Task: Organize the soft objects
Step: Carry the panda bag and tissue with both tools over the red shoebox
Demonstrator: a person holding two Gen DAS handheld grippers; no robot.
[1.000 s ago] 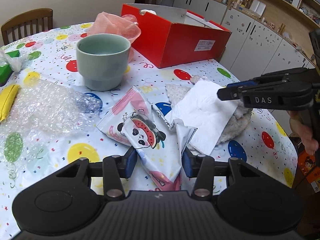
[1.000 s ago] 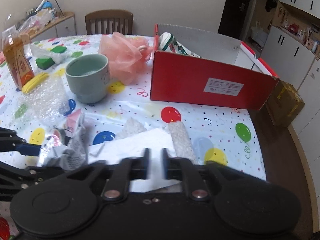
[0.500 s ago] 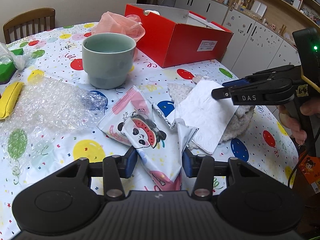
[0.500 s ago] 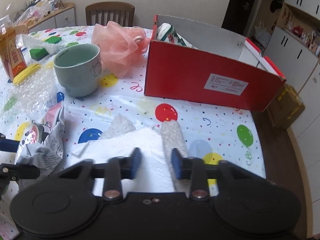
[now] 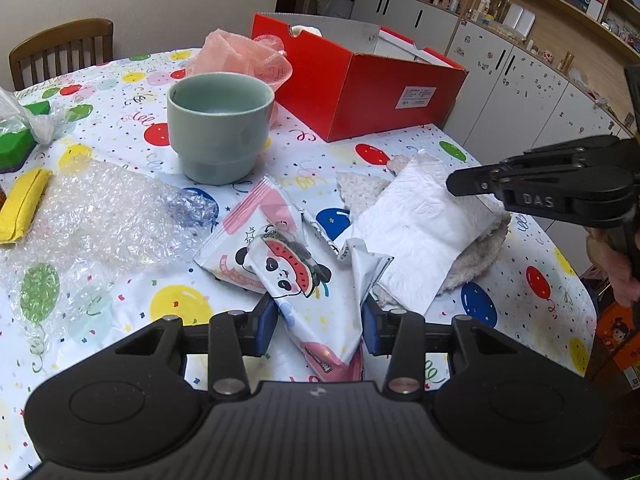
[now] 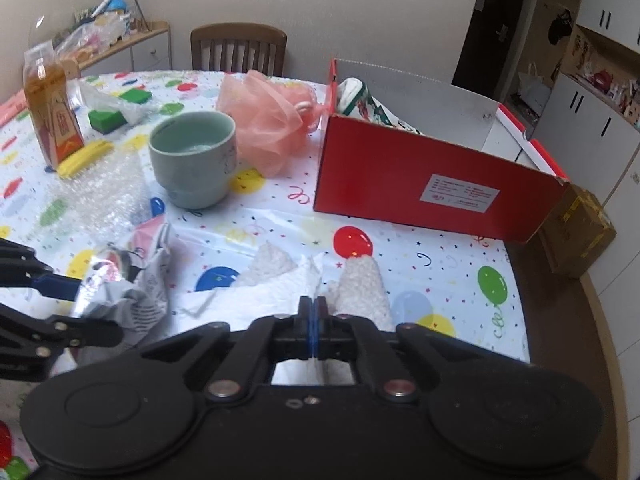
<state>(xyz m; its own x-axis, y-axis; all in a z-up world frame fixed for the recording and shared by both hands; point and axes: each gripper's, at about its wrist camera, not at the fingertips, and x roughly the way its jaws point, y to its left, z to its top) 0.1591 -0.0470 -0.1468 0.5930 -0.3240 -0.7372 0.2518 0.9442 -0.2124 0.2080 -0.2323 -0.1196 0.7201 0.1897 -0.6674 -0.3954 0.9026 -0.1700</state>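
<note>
On the balloon-print surface [image 5: 120, 128], going left to right, a green block [image 5: 14, 148] and a yellow pad [image 5: 24, 204] lie at the far left edge, with a sheet of bubble wrap [image 5: 100, 216] spread flat just beside them. Behind it stands a pale green cup [image 5: 220, 128], a pink mesh puff [image 5: 244, 56] crowding its far side. Nearer the middle, the left tool [image 5: 318, 322] straddles the panda-print pouch [image 5: 296, 276]; its jaws are closing around the pouch's lower end, though I cannot tell that the pads press it yet. The pouch is probably pinned there so it stays put while the paper beside it is lifted. To the right, the right tool [image 6: 314, 306] is clamped shut on the near edge of the white paper towel [image 6: 256, 300], which rests on a fluffy white cloth [image 6: 364, 284]. Beyond, the red box [image 6: 432, 184] stands open-topped, likely the place for the soft things, with something already inside. Bare surface lies between towel and box, so the way there looks free; the surface's rounded right edge is close to the cloth.
</note>
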